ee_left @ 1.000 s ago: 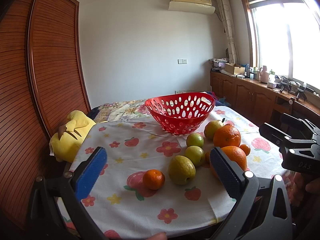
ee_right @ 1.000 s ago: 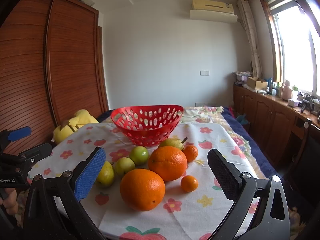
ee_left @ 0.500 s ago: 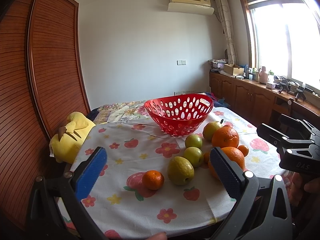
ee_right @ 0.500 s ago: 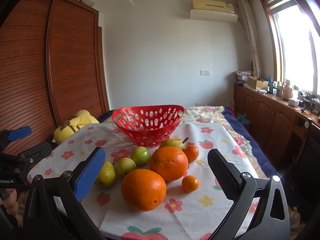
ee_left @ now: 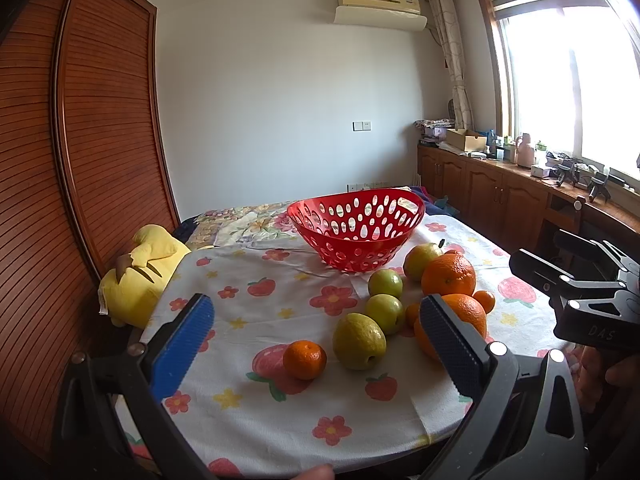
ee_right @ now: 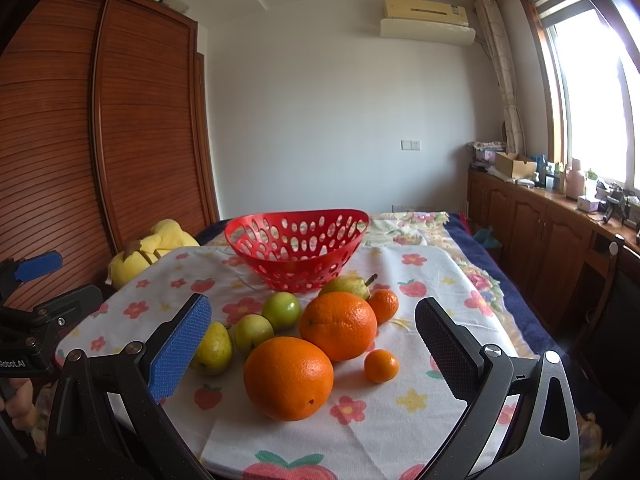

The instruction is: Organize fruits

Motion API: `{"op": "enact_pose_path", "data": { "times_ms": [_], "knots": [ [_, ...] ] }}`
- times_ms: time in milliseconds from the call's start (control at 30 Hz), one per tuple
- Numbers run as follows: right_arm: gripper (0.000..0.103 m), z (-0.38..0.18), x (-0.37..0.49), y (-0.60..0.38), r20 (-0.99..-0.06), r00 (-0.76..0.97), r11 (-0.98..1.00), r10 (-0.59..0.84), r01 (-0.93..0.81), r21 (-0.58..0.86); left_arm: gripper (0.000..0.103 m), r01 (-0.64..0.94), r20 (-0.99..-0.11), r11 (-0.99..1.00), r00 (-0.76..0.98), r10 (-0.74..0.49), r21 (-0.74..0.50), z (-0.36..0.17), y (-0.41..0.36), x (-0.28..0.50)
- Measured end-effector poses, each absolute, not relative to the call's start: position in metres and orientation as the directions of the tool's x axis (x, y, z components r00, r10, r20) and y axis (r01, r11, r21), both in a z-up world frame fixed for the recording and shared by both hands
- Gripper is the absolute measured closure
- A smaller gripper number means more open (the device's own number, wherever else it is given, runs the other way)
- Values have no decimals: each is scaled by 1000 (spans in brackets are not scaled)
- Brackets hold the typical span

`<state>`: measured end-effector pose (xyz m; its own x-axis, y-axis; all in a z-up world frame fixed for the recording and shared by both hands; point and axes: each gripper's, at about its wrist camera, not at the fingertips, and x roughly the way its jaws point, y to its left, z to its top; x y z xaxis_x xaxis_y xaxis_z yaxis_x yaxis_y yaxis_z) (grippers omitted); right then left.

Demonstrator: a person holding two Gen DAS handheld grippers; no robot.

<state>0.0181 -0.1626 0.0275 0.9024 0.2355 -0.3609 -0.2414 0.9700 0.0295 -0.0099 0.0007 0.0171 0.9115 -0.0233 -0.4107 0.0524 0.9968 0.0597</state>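
Observation:
An empty red perforated basket (ee_left: 356, 228) stands at the back of the flowered tablecloth; it also shows in the right wrist view (ee_right: 298, 246). In front of it lie loose fruits: two large oranges (ee_right: 288, 378) (ee_right: 338, 326), small mandarins (ee_left: 305, 359) (ee_right: 381, 366), green apples (ee_left: 385, 283) (ee_right: 281, 311) and pears (ee_left: 359, 341) (ee_right: 345, 286). My left gripper (ee_left: 316, 338) is open and empty, low over the table's near edge, the mandarin between its fingers' line of sight. My right gripper (ee_right: 312, 346) is open and empty, facing the large oranges.
A yellow plush toy (ee_left: 138, 270) lies at the table's left edge beside a wooden slatted wardrobe (ee_left: 80, 160). A wooden cabinet counter (ee_left: 500, 188) with clutter runs under the window on the right. The other gripper shows at each view's side (ee_left: 588, 300) (ee_right: 32, 320).
Both grippers have shifted very slightly; the fruits and basket sit a touch differently in each view. Nothing was grasped or moved.

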Motion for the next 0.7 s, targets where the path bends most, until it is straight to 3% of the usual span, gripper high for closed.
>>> {"op": "enact_pose_path", "data": {
  "times_ms": [700],
  "knots": [
    [0, 24, 19, -161, -367, 899, 969, 237, -244, 29, 0, 60, -431, 997, 902, -33, 49, 12, 1, -9]
  ]
}}
